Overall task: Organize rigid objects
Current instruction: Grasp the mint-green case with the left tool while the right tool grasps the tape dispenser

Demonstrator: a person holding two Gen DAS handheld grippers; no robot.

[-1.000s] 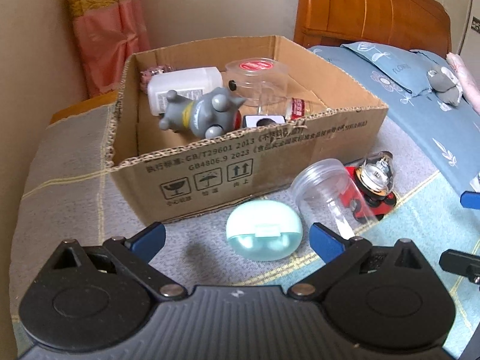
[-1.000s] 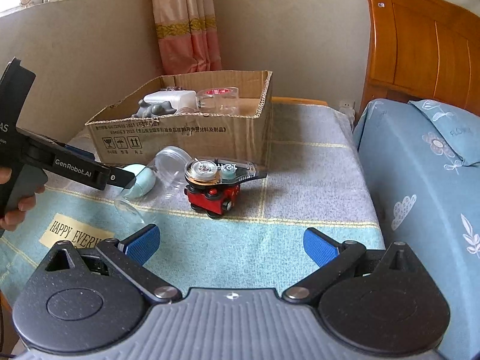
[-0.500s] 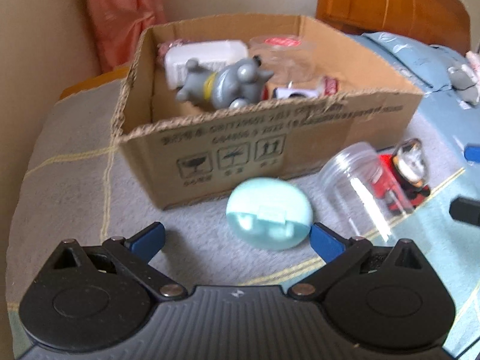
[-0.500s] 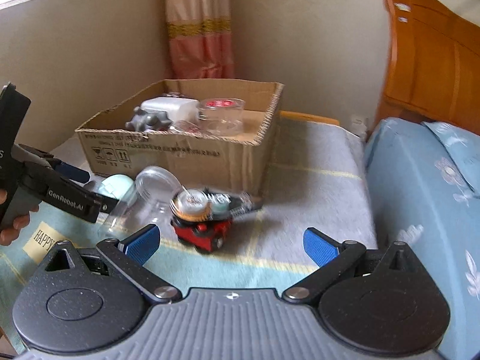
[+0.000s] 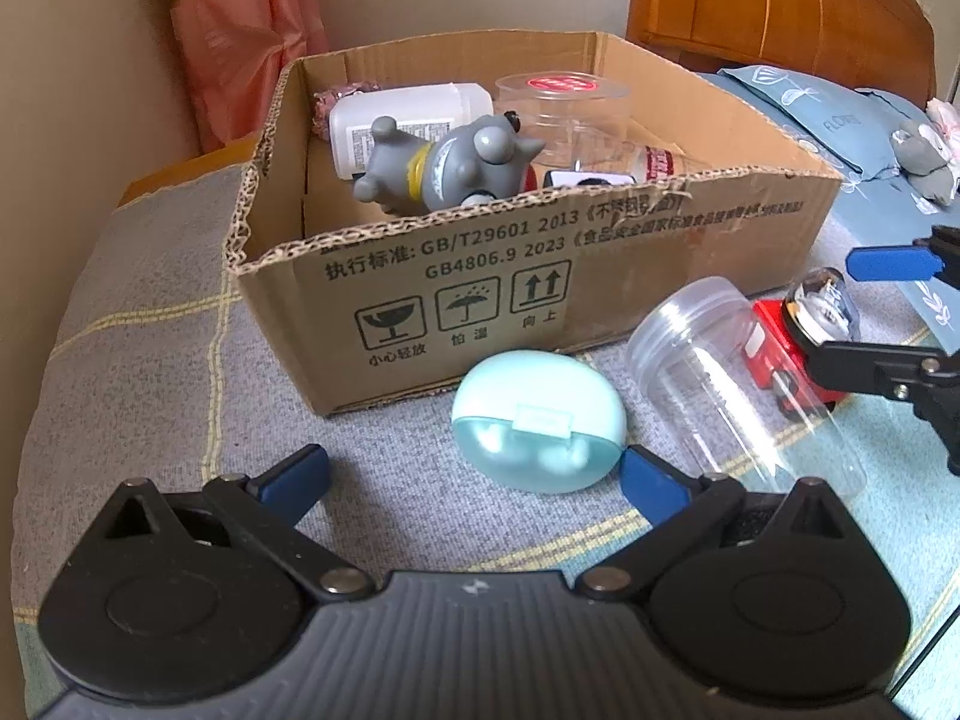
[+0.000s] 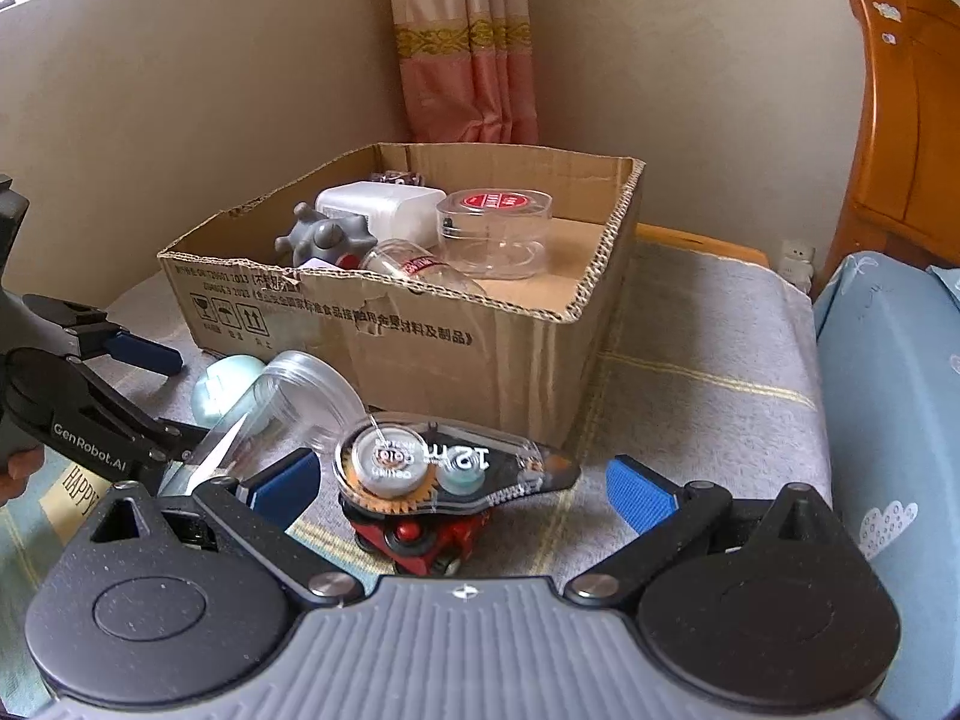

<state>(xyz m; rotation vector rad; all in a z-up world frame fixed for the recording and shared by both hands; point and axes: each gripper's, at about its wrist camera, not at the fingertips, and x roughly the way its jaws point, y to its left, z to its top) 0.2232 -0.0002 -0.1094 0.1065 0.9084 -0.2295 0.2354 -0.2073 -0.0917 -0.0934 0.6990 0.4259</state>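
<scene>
A cardboard box (image 5: pixel 600 276) (image 6: pixel 420 336) on the blanket holds a grey toy animal (image 5: pixel 450 165), a white bottle (image 5: pixel 402 114) and a clear tub (image 5: pixel 564 102). In front of it lie a mint earbud case (image 5: pixel 537 426) (image 6: pixel 225 381), a clear jar (image 5: pixel 720 372) (image 6: pixel 288 402) on its side, and a correction tape dispenser (image 6: pixel 444 468) resting on a red toy car (image 6: pixel 420 540) (image 5: pixel 780 354). My left gripper (image 5: pixel 474 480) is open, its fingers flanking the near side of the earbud case. My right gripper (image 6: pixel 462 486) is open around the tape dispenser and car.
A grey checked blanket (image 5: pixel 150 330) covers the surface. A blue-covered bed (image 6: pixel 888 396) with a wooden headboard (image 6: pixel 900 120) lies to the right. A pink curtain (image 6: pixel 468 42) and beige wall stand behind the box. A hand (image 6: pixel 15 468) holds the left gripper.
Both grippers have moved forward and lower. The left now brackets the earbud case; the right has closed in on the tape dispenser and toy car. Both stay open.
</scene>
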